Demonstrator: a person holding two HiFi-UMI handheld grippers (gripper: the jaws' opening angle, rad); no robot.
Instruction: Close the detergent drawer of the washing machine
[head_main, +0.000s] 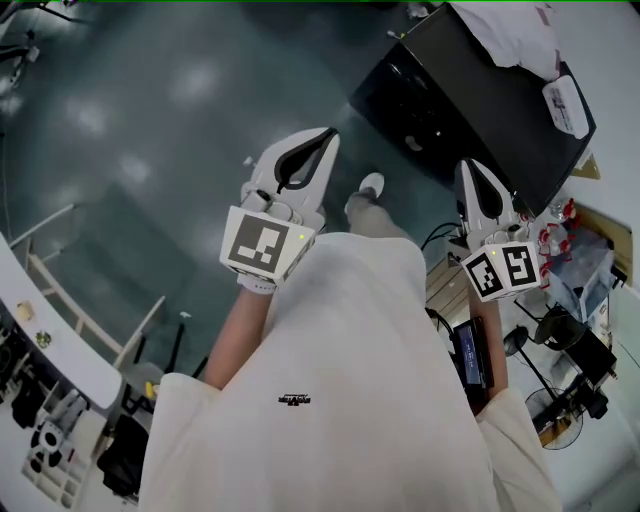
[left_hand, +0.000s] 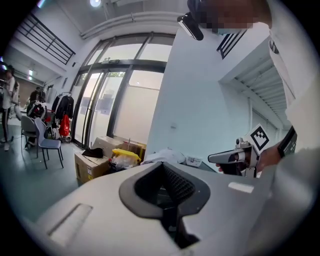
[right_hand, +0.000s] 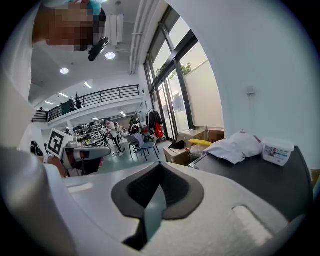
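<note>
no washing machine or detergent drawer shows in any view, so its direction cannot be told. the left gripper (head_main: 328, 134) and right gripper (head_main: 467, 166) both have jaws together, holding nothing. the right is nearer the dark table (head_main: 440, 95) edge.

Ahead and right of the right gripper (right_hand: 159, 175), crumpled white cloth (right_hand: 233, 146) beside a small labelled tub (right_hand: 277, 150), with cardboard boxes (right_hand: 180, 154), yellow bag (right_hand: 201, 141) and chair (right_hand: 142, 145) farther off.
</note>
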